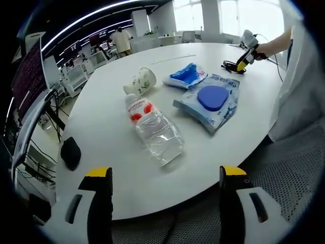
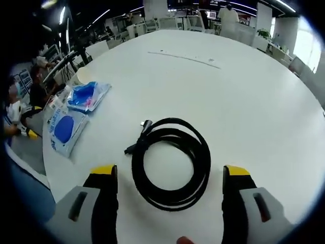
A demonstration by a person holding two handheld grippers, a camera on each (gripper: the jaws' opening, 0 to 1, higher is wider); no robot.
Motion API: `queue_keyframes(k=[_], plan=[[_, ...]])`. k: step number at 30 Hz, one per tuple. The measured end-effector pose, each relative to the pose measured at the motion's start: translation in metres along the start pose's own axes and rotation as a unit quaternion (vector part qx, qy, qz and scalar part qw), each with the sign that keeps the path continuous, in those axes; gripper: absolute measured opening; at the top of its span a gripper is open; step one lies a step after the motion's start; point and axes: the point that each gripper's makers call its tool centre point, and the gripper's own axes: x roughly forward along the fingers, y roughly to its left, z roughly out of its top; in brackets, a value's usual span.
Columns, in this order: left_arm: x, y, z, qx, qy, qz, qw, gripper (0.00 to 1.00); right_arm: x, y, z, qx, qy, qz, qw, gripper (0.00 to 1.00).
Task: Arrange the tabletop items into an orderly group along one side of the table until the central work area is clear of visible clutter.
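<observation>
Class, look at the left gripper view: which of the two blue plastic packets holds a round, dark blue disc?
The larger packet, nearer the table edge. The smaller packet behind it holds crumpled light blue material.

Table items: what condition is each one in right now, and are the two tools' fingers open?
Water bottle: lying on its side.
Paper cup: tipped over.
Black cable: coiled, flat on the table.
Blue packets: lying flat.
Left gripper: fingers open, holding nothing.
Right gripper: fingers open, over the cable.

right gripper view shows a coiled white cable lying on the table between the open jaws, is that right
Not quite: the coiled cable is black, not white, as the right gripper view shows. It does lie on the white table ahead of the right gripper, whose jaws stand open.
</observation>
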Motion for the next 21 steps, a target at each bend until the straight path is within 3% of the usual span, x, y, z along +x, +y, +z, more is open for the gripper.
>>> queue_keyframes(k=[7, 16, 21], plan=[[0.001, 0.000, -0.001, -0.002, 0.004, 0.000, 1.0000, 0.89, -0.011, 0.013, 0.012, 0.034, -0.050, 0.016, 0.9980, 0.97], [0.001, -0.002, -0.004, -0.002, 0.012, -0.002, 0.9999, 0.89, -0.023, 0.037, 0.007, 0.061, -0.073, 0.029, 0.9951, 0.97], [0.001, -0.001, -0.005, -0.004, 0.012, -0.003, 0.9999, 0.89, -0.021, 0.041, 0.000, 0.062, -0.066, 0.031, 0.9954, 0.95]])
